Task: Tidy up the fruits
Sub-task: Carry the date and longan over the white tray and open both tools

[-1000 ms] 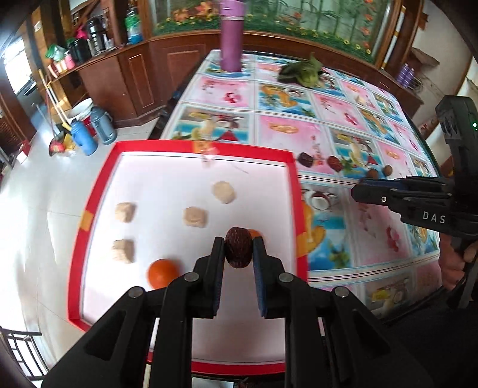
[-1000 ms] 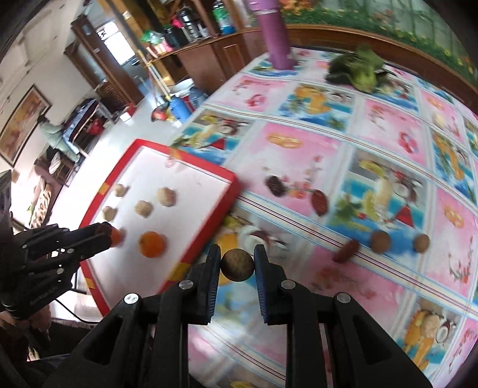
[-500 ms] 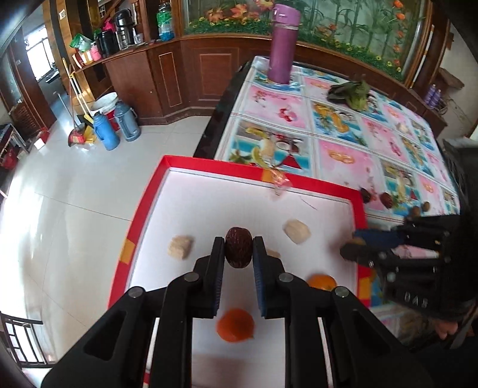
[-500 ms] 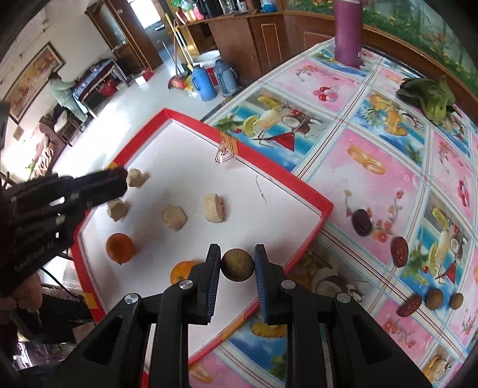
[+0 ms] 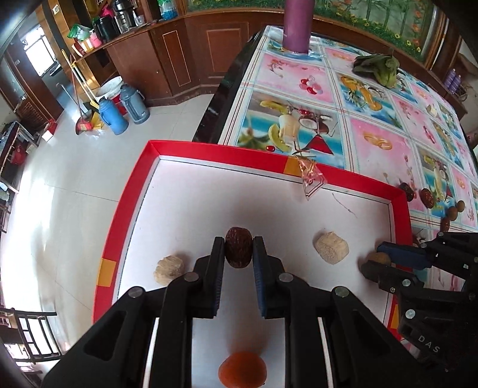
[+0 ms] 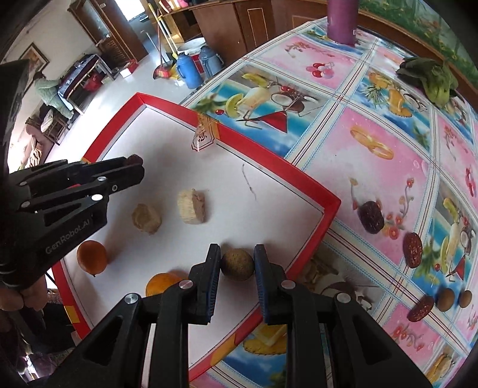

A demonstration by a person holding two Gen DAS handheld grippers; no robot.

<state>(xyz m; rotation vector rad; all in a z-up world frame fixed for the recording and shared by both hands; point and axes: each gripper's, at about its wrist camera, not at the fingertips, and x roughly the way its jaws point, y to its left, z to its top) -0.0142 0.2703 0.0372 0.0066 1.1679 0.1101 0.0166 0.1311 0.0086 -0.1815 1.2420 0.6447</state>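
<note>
A white tray with a red rim (image 5: pixel 209 150) (image 6: pixel 263 155) holds two oranges (image 6: pixel 92 256) (image 6: pixel 164 283) and beige chunks (image 6: pixel 192 206) (image 6: pixel 146 218). My left gripper (image 5: pixel 238 253) is shut on a dark red date (image 5: pixel 238 250) above the tray's middle; the right wrist view shows it at the left (image 6: pixel 134 167). My right gripper (image 6: pixel 237 265) is shut on a round brown longan (image 6: pixel 237 264) low over the tray's near right corner, beside one orange. More dates (image 6: pixel 370 213) (image 6: pixel 412 244) and longans (image 6: pixel 445 298) lie on the tablecloth to the right.
The tray overhangs the table's left edge above a tiled floor with thermos flasks (image 5: pixel 112 115). A crumpled wrapper (image 5: pixel 310 179) sits on the far rim. A purple bottle (image 6: pixel 340 21) and green vegetables (image 6: pixel 430 77) stand at the far end of the table.
The right gripper has carried the longan from over the tablecloth into the tray and lowered it. The left gripper has moved the date farther into the tray, past the oranges.
</note>
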